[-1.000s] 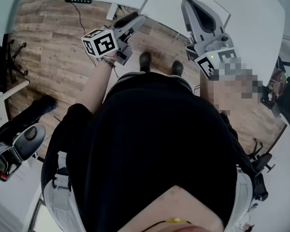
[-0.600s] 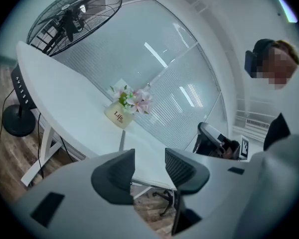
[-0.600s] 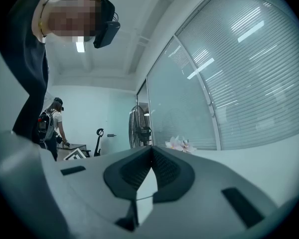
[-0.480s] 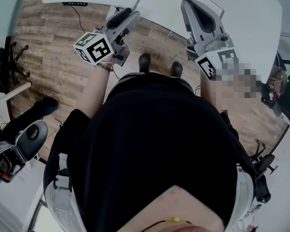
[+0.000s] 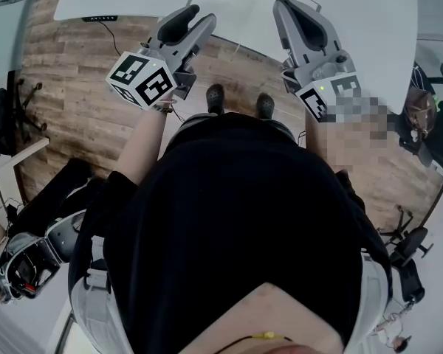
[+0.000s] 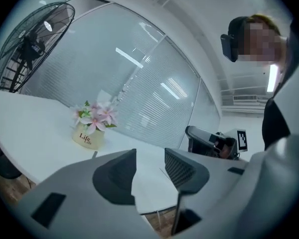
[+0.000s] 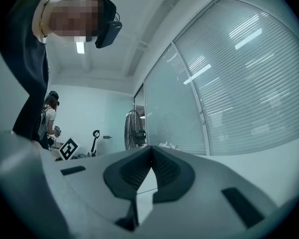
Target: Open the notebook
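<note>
No notebook shows in any view. In the head view both grippers are held out level over the wooden floor, just short of the white table (image 5: 354, 21). My left gripper (image 5: 203, 15) is open with nothing between its jaws, and its marker cube (image 5: 142, 80) faces up. Through its own camera the left gripper (image 6: 150, 153) looks across the table top (image 6: 30, 128). My right gripper (image 5: 282, 3) has its jaws together. In its own view the right gripper (image 7: 151, 148) is shut with its tips touching and nothing held.
A flower pot (image 6: 89, 132) stands on the table, with a standing fan (image 6: 32, 44) behind it. A glass wall with blinds runs behind the table. My shoes (image 5: 215, 94) are on the floor. Chairs and gear (image 5: 29, 260) sit at the left. Another person (image 7: 49, 118) stands far off.
My left gripper has risen towards the head camera, rolled, and shifted left. The right gripper has edged slightly forward along the table's edge.
</note>
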`<state>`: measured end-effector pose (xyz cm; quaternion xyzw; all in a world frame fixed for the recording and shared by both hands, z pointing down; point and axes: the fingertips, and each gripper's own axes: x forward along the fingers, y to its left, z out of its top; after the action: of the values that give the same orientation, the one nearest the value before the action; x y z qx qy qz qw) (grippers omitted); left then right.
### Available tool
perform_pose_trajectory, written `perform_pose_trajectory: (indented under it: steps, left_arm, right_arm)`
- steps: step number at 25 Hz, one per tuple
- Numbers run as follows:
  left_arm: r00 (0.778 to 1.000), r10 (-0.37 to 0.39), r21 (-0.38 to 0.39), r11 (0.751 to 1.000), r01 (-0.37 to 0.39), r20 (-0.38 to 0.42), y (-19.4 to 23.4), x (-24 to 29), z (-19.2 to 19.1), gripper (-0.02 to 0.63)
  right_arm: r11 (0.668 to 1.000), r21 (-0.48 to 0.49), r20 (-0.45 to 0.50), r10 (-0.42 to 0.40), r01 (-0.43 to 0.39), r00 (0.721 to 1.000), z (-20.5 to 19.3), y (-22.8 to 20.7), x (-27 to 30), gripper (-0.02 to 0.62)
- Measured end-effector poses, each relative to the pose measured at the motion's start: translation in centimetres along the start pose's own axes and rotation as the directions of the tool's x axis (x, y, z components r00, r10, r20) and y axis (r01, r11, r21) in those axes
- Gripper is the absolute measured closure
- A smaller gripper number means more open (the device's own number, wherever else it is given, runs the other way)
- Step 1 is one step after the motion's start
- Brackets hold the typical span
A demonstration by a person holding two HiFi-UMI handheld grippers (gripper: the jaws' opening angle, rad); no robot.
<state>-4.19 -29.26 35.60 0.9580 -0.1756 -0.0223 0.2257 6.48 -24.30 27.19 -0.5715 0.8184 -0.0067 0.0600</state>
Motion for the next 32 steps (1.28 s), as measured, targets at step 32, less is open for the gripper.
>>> perform_pose_trajectory:
  steps: [32]
  left_arm:
    - [0.975,-0.22,0.278,0.936,0.217,-0.022,-11.4,9.0,3.5,0.555]
  right_arm:
    - [0.986,-0.052,0.035,-0.157,0.159,0.987,3.4,-6.0,-8.4,0.591]
